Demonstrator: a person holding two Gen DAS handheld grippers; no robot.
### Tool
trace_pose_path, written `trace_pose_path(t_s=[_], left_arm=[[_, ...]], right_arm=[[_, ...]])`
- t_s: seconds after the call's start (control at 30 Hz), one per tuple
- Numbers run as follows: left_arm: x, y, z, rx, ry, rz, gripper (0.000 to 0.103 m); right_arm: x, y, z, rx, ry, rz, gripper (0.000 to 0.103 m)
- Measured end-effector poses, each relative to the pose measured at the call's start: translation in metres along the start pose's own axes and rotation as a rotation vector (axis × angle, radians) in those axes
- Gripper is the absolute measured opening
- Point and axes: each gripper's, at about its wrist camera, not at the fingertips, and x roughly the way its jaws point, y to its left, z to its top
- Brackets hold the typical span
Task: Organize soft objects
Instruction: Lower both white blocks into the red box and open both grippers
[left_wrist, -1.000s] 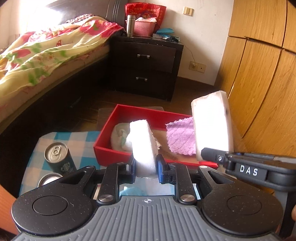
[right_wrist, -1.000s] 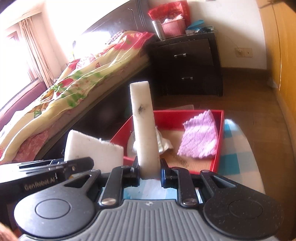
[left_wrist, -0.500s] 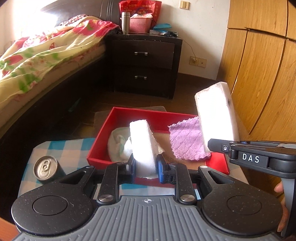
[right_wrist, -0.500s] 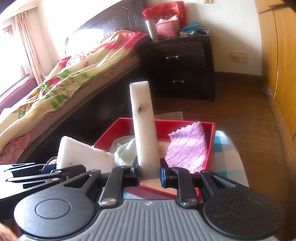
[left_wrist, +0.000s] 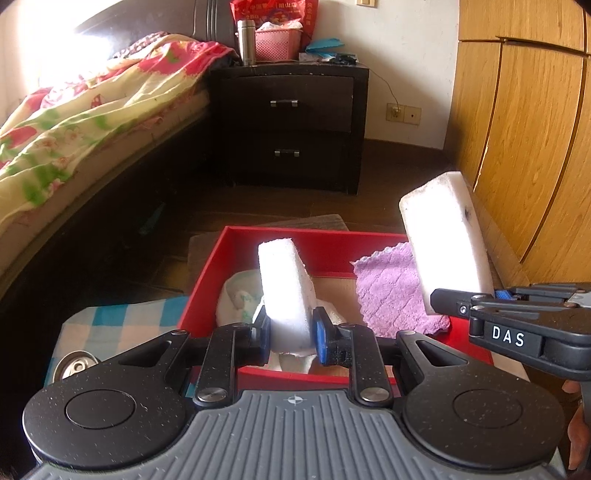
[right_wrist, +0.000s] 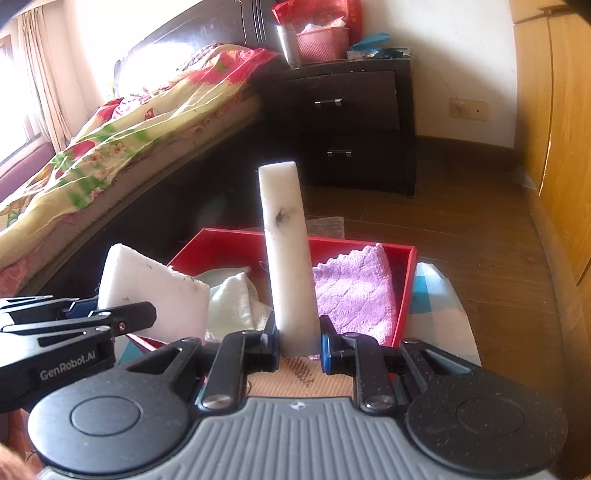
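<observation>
**Gripper and Hand Status**

Left gripper (left_wrist: 290, 334): jaws clamped, pitched downward. Right gripper (right_wrist: 298, 349): jaws clamped, pitched downward, at 3 o'clock of the left unit, fingers pointing toward 9 o'clock in the left wrist view. Fingertips (left_wrist: 572, 387) of the person's hand show at its handle.

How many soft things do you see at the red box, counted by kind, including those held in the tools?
White sponge blocks: 2, one in the left tool, one in the right tool
Purple cloth: 1
Pale cloth: 1
Total: 4
</observation>
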Motion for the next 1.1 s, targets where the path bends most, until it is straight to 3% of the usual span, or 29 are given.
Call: trace_pose_path(t_s=[0.6,0.73,0.8,0.87,0.9,0.97,1.1], left_arm=[[0.031,0.000,0.003,0.021,0.026,0.031,0.024],[0.034,-0.001,0.005,0.034,0.023,0.046,0.028],[0.035,-0.003,0.005,0.038,0.025,0.054,0.037],[0.033,-0.002,0.005,0.035,0.017,0.057,0.054],[0.032,-0.002,0.005,0.038,0.011,0.060,0.056],[0.030,-0.004,0.006,0.051,0.004,0.074,0.068],[0.019,-0.005,0.006,0.045,-0.007,0.080,0.074]], right_arm=[[0.028,-0.002,0.003,-0.027,0.006,-0.020,0.000],[0.037,-0.002,0.004,-0.034,0.026,-0.032,0.000],[0.039,-0.001,0.004,-0.038,0.027,-0.044,0.002],[0.038,0.000,0.004,-0.043,0.028,-0.051,0.015],[0.037,0.001,0.005,-0.041,0.022,-0.057,0.021],[0.033,0.002,0.006,-0.044,0.004,-0.078,0.043],[0.021,0.001,0.008,-0.027,-0.020,-0.077,0.046]])
